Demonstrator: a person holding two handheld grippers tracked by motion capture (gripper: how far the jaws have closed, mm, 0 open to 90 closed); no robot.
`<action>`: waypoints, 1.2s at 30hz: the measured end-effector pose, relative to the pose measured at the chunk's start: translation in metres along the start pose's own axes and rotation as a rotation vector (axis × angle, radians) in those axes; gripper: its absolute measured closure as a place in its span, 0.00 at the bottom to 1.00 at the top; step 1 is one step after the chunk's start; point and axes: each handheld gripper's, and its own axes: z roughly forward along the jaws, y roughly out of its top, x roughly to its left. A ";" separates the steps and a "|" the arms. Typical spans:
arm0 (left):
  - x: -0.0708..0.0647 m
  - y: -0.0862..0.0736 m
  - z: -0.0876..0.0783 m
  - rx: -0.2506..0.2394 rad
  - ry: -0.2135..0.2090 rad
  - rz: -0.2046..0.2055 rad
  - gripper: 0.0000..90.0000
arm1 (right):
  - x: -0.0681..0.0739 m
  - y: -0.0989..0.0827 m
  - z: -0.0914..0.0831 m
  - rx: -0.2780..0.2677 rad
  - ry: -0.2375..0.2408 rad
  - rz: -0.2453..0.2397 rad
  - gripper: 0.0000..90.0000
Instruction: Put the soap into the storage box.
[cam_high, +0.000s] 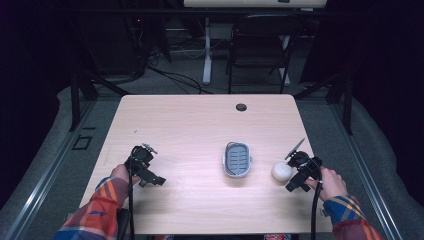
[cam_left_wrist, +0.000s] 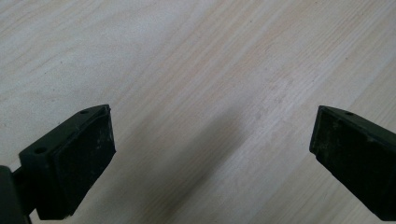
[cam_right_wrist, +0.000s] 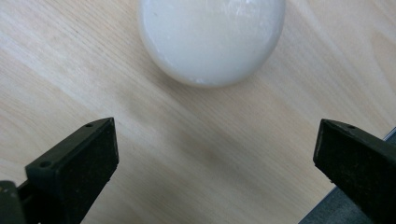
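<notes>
1. Currently the right claw is spread wide, nothing between its jaws; bare wood shows in the gap.
2. White round soap bar lies flat on the tabletop just ahead of the right claw, roughly centred on the gap and a little toward the left jaw, not touching either jaw.
3. High view: right claw sits just beside the soap bar, held by the person's right hand near the right edge of the tabletop.
4. Grey soap dish, slotted inside, stands beyond the soap bar from the right claw, near it but apart. It is empty.
5. Left claw is also wide open and holds nothing; only tabletop grain lies between and ahead of its jaws.
6. High view: left claw is well apart from the soap dish and soap bar, both off to its right side; left hand grips it.
7. Tabletop edge is visible beside the right claw's right jaw in the right gripper view.
</notes>
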 end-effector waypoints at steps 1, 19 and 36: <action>0.000 0.000 0.000 -0.001 -0.001 0.000 0.00 | 0.002 0.000 0.003 -0.046 0.005 0.023 0.00; 0.002 0.000 0.000 -0.004 -0.007 -0.004 0.00 | -0.002 0.036 -0.002 -0.029 0.044 0.028 0.00; 0.002 0.001 0.000 -0.005 -0.008 -0.007 0.00 | -0.003 0.060 0.018 -0.057 0.072 0.093 0.00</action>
